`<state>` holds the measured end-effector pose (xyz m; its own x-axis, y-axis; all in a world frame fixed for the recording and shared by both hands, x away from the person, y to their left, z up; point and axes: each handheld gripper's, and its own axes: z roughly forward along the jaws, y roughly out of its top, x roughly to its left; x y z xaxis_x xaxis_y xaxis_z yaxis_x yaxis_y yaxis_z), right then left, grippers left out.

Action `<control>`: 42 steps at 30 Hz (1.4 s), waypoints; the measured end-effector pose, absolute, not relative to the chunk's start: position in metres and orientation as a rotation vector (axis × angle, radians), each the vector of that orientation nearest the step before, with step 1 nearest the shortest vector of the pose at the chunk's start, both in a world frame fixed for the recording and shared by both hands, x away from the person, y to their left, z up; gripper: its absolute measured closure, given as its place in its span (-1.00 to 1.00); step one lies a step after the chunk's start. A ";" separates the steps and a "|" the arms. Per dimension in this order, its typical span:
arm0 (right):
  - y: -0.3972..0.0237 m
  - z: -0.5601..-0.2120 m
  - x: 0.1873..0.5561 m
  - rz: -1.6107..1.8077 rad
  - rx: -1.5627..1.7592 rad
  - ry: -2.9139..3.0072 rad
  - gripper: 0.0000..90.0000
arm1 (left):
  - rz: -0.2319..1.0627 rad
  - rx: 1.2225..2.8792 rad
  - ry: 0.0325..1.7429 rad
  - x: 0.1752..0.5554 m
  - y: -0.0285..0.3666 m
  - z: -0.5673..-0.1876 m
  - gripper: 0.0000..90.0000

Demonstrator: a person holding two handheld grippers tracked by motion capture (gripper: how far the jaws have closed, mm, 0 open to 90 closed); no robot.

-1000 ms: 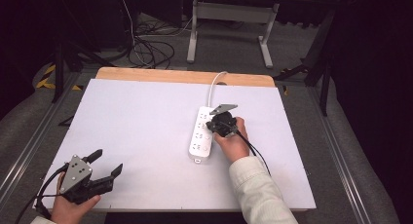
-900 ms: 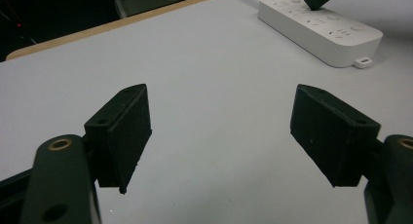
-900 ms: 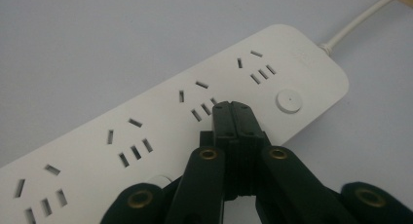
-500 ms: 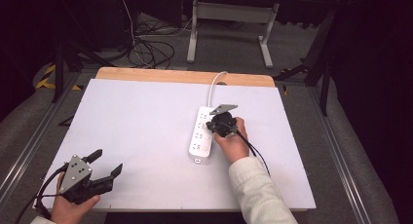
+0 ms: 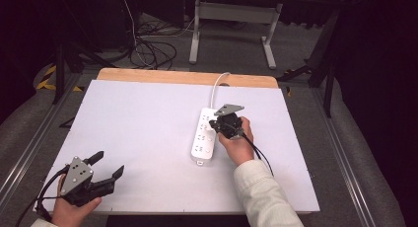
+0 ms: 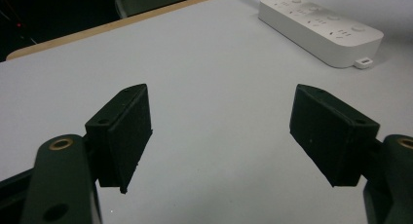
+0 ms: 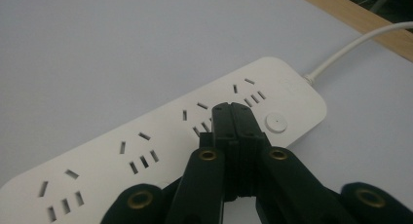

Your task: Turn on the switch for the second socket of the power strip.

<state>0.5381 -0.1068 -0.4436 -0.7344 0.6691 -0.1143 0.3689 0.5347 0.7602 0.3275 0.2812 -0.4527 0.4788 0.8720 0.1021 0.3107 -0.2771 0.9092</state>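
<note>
With fingers closed, right gripper (image 7: 234,109) over power strip (image 7: 146,151).

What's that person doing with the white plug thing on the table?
A person holds a pair of tongs in each hand at a white table. The right tongs are shut, with nothing between them, and their tips are right over the white power strip, close to its round button. I can't tell if the tips are touching it. The left tongs are open and wait near the table's front left corner, apart from the strip. Nothing is plugged into the strip's sockets that I can see.
</note>
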 end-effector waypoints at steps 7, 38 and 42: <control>-0.107 -0.431 0.532 1.104 0.826 2.369 1.00 | 0.780 1.821 0.993 0.328 0.281 -0.453 -0.48; -0.120 -0.398 0.507 1.241 0.782 2.313 0.26 | 0.784 1.818 0.994 0.327 0.281 -0.452 -0.48; -0.126 -0.391 0.500 1.243 0.791 2.315 -0.08 | 0.785 1.824 0.992 0.327 0.281 -0.452 -0.48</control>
<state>0.5003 -0.1262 -0.3914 -0.7624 0.6427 -0.0756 0.2920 0.4459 0.8461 0.3273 0.2805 -0.4523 0.4790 0.8709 0.1099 0.3079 -0.2840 0.9080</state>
